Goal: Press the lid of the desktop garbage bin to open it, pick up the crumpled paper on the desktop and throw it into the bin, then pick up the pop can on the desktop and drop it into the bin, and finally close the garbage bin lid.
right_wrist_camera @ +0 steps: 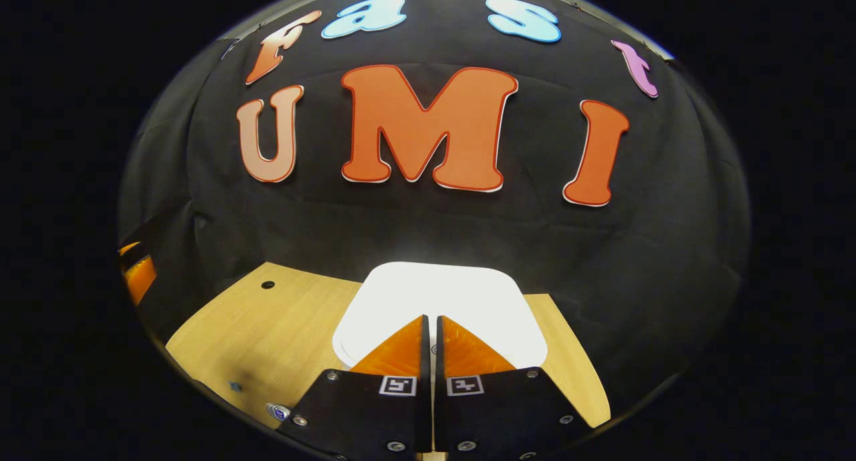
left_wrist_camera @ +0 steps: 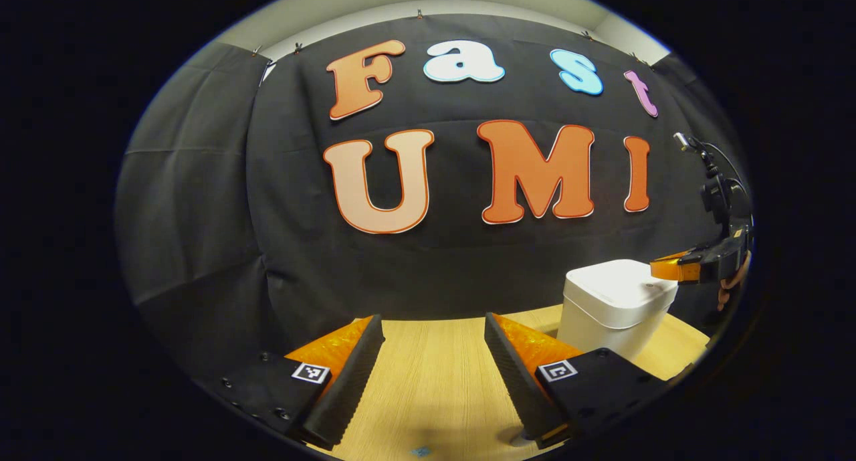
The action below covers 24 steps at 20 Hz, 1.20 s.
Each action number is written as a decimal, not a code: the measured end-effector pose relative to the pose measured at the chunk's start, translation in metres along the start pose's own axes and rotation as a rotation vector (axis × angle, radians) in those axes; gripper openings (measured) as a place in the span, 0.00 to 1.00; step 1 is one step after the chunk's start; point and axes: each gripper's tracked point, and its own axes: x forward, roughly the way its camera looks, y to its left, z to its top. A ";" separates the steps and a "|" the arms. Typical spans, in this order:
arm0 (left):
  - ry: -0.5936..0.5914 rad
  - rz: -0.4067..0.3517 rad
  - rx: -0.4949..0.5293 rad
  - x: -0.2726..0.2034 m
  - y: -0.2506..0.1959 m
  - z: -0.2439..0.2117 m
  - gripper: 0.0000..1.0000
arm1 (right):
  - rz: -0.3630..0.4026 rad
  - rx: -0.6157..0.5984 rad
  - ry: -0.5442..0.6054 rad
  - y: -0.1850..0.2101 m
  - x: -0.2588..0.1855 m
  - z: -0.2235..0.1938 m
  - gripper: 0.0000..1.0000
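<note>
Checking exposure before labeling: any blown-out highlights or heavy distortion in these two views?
Right gripper view: the white bin lid is overexposed, with its surface detail washed out. Left gripper view: the garbage bin is well exposed and its lid seam is readable. Both views: strong fisheye bending at the edges; the wooden desktop is sharp.

smooth white plastic garbage bin (left_wrist_camera: 612, 307) with a faintly glossy lid (right_wrist_camera: 438, 300), pale wood-grain desktop (left_wrist_camera: 435, 381) with a matt finish, matt black cloth wall (left_wrist_camera: 200, 213) with soft creases, ribbed inner faces on the left gripper (left_wrist_camera: 435, 327) fingers
</note>
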 end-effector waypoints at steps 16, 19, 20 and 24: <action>0.011 -0.005 0.008 0.008 -0.012 0.001 0.97 | 0.011 0.005 0.080 0.000 0.010 -0.019 0.02; 0.000 -0.001 0.024 0.005 -0.006 0.005 0.99 | 0.014 -0.026 0.057 -0.002 0.006 -0.010 0.01; -0.002 0.003 0.026 0.003 -0.003 0.006 1.00 | 0.016 -0.034 0.053 -0.001 0.004 -0.009 0.01; 0.000 0.016 0.013 0.001 0.006 0.002 0.99 | 0.012 -0.037 -0.014 0.004 -0.004 0.014 0.02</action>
